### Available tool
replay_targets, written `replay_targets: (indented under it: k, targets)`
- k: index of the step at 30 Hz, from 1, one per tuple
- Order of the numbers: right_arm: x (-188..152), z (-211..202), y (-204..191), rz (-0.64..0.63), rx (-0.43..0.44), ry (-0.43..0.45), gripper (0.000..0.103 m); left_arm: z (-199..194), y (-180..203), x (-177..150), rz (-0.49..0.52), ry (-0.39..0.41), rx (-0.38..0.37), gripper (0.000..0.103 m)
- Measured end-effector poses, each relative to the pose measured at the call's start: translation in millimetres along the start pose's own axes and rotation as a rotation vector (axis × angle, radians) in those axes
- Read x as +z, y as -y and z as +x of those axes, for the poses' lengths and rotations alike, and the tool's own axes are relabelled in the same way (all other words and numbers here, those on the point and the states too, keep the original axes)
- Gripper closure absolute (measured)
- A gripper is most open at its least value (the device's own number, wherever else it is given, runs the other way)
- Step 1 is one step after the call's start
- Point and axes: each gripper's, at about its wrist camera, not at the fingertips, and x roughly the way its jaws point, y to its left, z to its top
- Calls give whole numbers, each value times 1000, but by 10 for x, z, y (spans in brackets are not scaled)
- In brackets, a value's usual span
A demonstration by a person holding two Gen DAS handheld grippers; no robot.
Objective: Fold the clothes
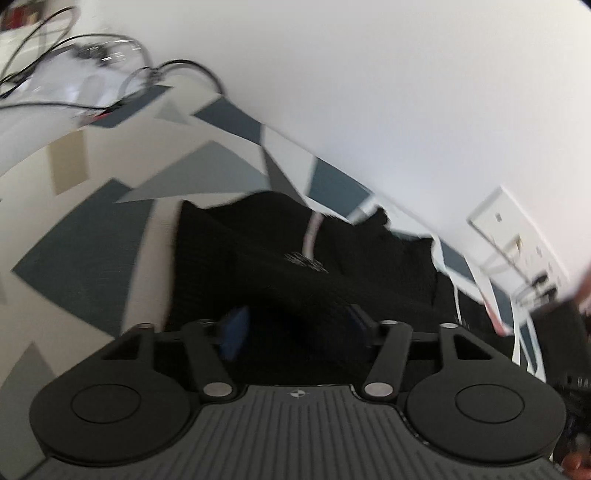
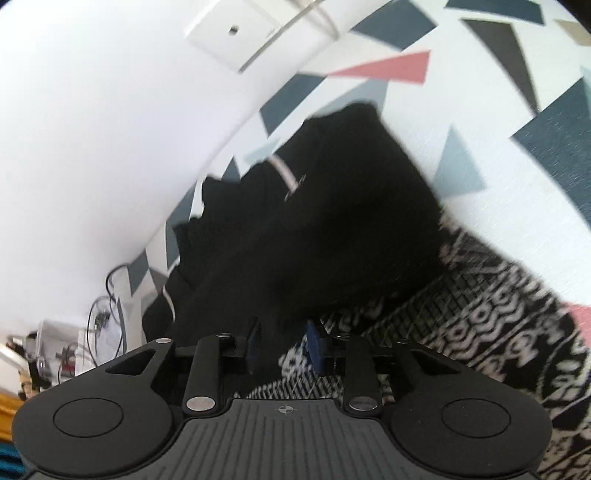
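Observation:
A black garment [image 1: 280, 254] with a pale stripe and a small logo lies on a white cloth with grey and blue triangles [image 1: 92, 236]. My left gripper [image 1: 295, 325] has black fabric between its blue-padded fingers [image 1: 236, 328]; the jaws stand fairly wide around the bunched cloth. In the right wrist view the same black garment [image 2: 332, 221] hangs ahead. My right gripper [image 2: 284, 343] has its fingers [image 2: 316, 345] close together on the garment's edge, over a black-and-white patterned knit [image 2: 480, 325].
A white wall [image 1: 369, 92] runs behind the table. Black cables [image 1: 55, 48] and small devices lie at the table's end. A wall socket plate [image 1: 498, 221] is mounted on the wall, also in the right wrist view [image 2: 232, 33].

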Motion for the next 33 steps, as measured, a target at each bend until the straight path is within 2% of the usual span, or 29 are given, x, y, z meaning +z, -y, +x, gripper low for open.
replay_targets:
  k: [5, 8, 9, 10, 11, 14, 18, 22, 25, 27, 29, 30, 31, 33]
  targets:
    - [91, 25, 287, 148, -12, 14, 63, 109, -272, 108, -156, -53, -24, 41]
    - [84, 71, 479, 254, 7, 29, 65, 177, -317, 159, -199, -48, -45, 43]
    - [85, 80, 504, 268, 14, 38, 73, 195, -305, 179, -195, -47, -36, 58]
    - [90, 88, 520, 280, 20, 45, 81, 214, -293, 199, -192, -47, -27, 89]
    - [101, 101, 513, 284, 22, 52, 94, 233, -279, 224, -190, -59, -20, 92]
    - [129, 105, 454, 274, 49, 84, 95, 118, -232, 349, -208, -16, -77, 93]
    - [174, -49, 317, 215, 97, 113, 96, -123, -104, 547, -205, 9, -126, 93]
    - [154, -49, 321, 165, 39, 56, 96, 6, -202, 445, -184, -100, -41, 92]
    - [80, 43, 434, 176, -19, 9, 95, 269, -293, 254, -139, -222, 48, 92]
    - [41, 86, 476, 171, -50, 3, 95, 267, -247, 248, -85, -208, 40, 89]
    - [28, 96, 480, 159, -63, 5, 95, 275, -204, 283, -70, -217, 18, 74]
    - [27, 90, 479, 155, -64, 4, 94, 281, -190, 296, -68, -218, -4, 57]
    - [25, 84, 477, 152, -65, 4, 94, 287, -175, 309, -66, -218, -26, 46]
    - [27, 79, 475, 148, -66, 2, 93, 307, -121, 320, -35, -207, -39, 45]
